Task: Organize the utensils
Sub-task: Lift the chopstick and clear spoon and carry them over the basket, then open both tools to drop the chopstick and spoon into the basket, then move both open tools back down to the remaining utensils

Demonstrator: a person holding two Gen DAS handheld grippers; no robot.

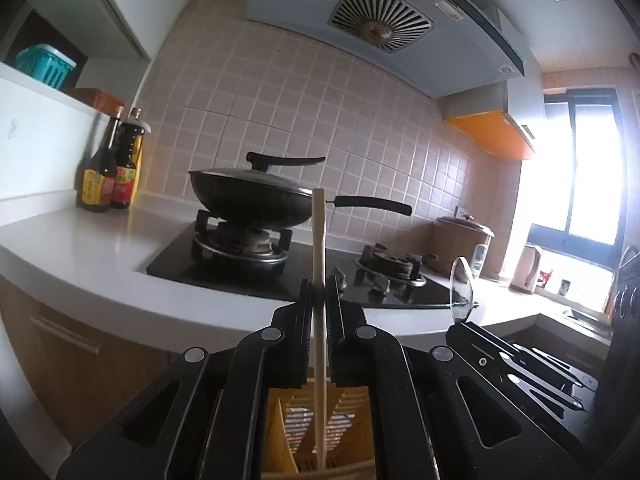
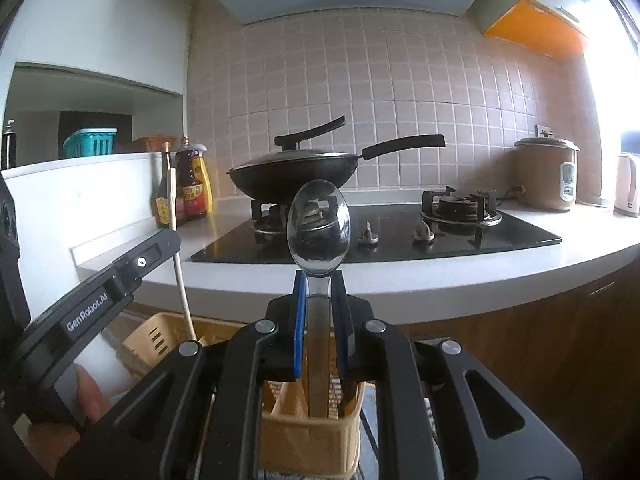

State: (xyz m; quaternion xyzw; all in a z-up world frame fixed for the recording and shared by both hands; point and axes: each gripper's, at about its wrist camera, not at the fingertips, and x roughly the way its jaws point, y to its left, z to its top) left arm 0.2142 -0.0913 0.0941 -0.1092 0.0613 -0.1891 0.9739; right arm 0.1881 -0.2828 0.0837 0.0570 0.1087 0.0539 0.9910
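**Chopstick and spoon held upright over the caddy**

Nearest us, the caddy [image 2: 308, 424], a yellow slotted plastic holder, sits right below both grippers, in front of the counter [image 2: 400, 280] edge and lower than it. We judge it the target, which would explain both tools being poised handle-down over its compartments.

Our left gripper [image 1: 319, 292] is clenched on a chopstick [image 1: 319, 240]. We hold it vertical, pinched mid-length, so its lower end reaches down among the caddy's slats; whether it touches bottom we cannot tell. The right view shows the same stick standing at the caddy's left side.

Our right gripper [image 2: 319, 284] is clamped on a spoon [image 2: 319, 224], gripped at the neck just under the bowl, bowl up. The flat handle hangs straight down into a caddy compartment on the right side. Holding it that way keeps the eating end clear of the caddy, we reckon. Which divider each tool falls behind is not clear.

A finger [image 2: 92, 396] shows at the left gripper's side in the right view.

Farther back: the stove [image 2: 380, 240] on the counter, with a lidded wok [image 2: 292, 172] on the left burner. Beyond, sauce bottles [image 2: 192, 188] at the left wall and a rice cooker [image 2: 546, 172] at the right. None of these is in play.

Both tools look nearly placed; release seems the remaining step.
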